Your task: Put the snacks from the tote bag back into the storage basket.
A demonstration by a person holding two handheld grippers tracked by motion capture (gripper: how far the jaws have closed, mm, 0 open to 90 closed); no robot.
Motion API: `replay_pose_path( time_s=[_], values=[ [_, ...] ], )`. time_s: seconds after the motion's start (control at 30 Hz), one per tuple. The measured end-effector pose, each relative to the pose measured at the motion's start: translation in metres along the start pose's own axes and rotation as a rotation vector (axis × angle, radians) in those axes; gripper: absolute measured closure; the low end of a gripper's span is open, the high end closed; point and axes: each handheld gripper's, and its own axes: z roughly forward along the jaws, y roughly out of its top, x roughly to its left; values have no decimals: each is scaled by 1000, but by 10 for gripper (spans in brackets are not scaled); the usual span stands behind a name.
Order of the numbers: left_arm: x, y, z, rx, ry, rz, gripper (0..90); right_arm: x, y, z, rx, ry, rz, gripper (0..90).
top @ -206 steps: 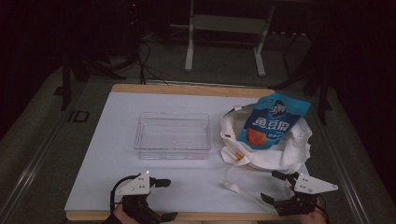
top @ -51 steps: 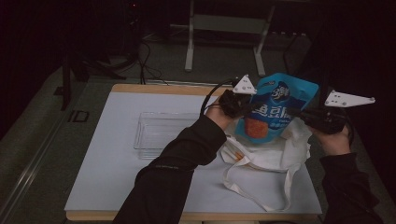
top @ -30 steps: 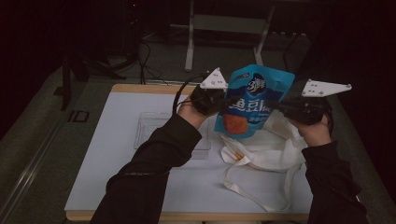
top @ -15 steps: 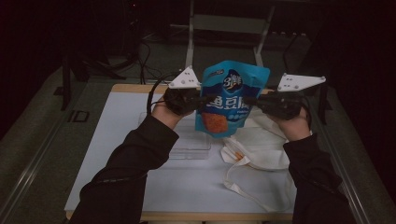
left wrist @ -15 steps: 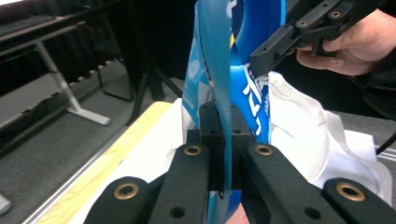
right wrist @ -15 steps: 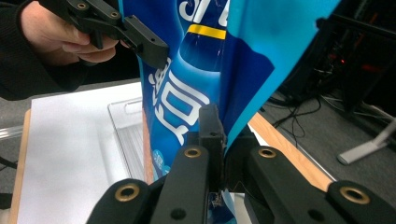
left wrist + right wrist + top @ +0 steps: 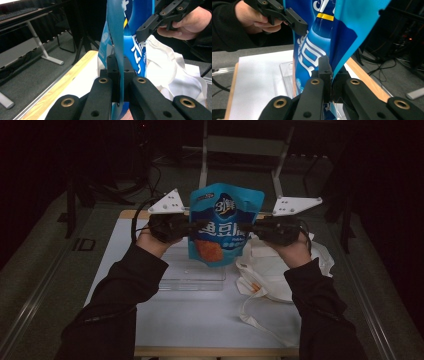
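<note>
A glossy blue foil pouch (image 7: 225,227) hangs upright, side edges clamped by left gripper (image 7: 187,226) and right gripper (image 7: 250,227) above the bench (image 7: 200,320).

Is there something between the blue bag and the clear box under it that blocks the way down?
Nothing visible does. The blue snack bag, pinched by the left gripper and right gripper, hangs above the open clear box; the white tote bag lies beside it.

A clear plastic box (image 7: 192,276) sits mid-desk (image 7: 200,320). A white cloth bag (image 7: 270,270) lies crumpled toward the right edge. Behind the far edge stands a metal frame (image 7: 240,145).
</note>
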Motion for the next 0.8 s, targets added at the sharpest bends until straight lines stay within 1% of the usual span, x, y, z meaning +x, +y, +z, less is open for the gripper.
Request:
replay_pose_path(
  time_s=[0.07, 0.1, 0.13, 0.17, 0.3, 0.33, 0.37, 0.43, 0.53, 0.63, 0.67, 0.77, 0.8],
  values=[
    [3, -3, -6, -1, -3, -3, 900, 3, 2, 6, 2, 8, -3, 890],
    [3, -3, -6, -1, -3, -3, 900, 4, 4, 9, 5, 12, -5, 890],
    [6, -7, -10, -3, -5, -11, 900, 4, 4, 9, 5, 12, -5, 890],
    [8, -10, -15, 2, -2, -11, 900, 7, 6, 18, 7, 26, -10, 890],
    [13, -18, -27, 8, 5, -20, 900, 11, 8, 31, 5, 46, -8, 890],
    [13, -18, -27, 8, 5, -20, 900, 11, 8, 31, 5, 46, -8, 890],
    [15, -23, -33, 8, 12, -30, 900, 13, 9, 39, 6, 59, -6, 890],
    [18, -28, -39, 9, 15, -39, 900, 15, 10, 46, 5, 67, -7, 889],
    [22, -36, -46, 16, 31, -43, 900, 18, 11, 58, 9, 77, -6, 890],
    [26, -45, -50, 14, 42, -53, 900, 20, 10, 71, 13, 84, -5, 889],
    [28, -49, -51, 18, 45, -62, 900, 20, 10, 74, 16, 87, -1, 890],
    [31, -59, -51, 23, 53, -75, 900, 21, 6, 85, 25, 90, 8, 890],
    [32, -62, -51, 25, 54, -79, 900, 21, 4, 88, 30, 90, 2, 889]
  ],
)
